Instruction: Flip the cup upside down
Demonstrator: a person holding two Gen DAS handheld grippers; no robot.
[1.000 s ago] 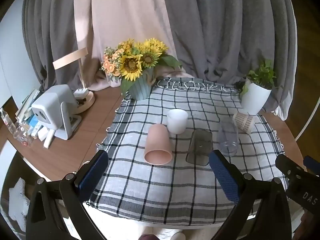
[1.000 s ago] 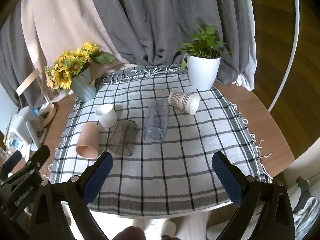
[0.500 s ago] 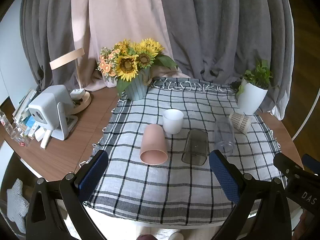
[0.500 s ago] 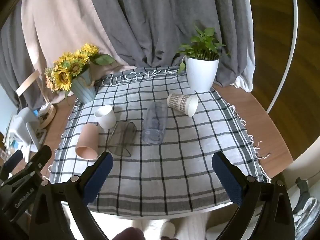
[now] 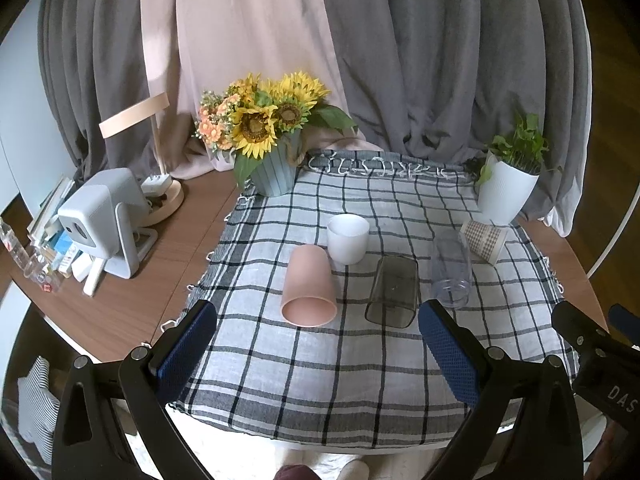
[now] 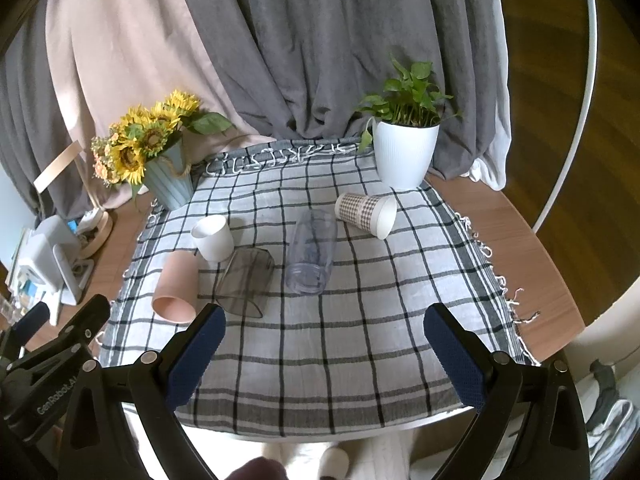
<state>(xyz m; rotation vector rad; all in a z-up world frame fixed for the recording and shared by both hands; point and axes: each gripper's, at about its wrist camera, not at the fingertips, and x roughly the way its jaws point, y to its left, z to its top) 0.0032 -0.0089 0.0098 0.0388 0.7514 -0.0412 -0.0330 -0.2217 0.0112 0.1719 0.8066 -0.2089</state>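
Several cups are on a checked cloth (image 5: 328, 364). A pink cup (image 5: 307, 286) (image 6: 176, 284), a smoky grey glass (image 5: 394, 291) (image 6: 246, 282), a clear tumbler (image 5: 451, 270) (image 6: 311, 256) and a patterned paper cup (image 5: 484, 237) (image 6: 366, 208) lie on their sides. A white cup (image 5: 347, 237) (image 6: 213, 237) stands upright. My left gripper (image 5: 316, 350) is open and empty, hovering short of the pink cup. My right gripper (image 6: 324, 354) is open and empty, short of the tumbler.
A sunflower vase (image 5: 276, 168) stands at the cloth's back left, a white potted plant (image 6: 406, 152) at back right. A white device (image 5: 106, 224), lamp base and small items crowd the left of the round wooden table (image 5: 132, 300). Curtains hang behind.
Both grippers have pulled back and up slightly, so the cups look smaller and farther. Nothing on the cloth has moved.
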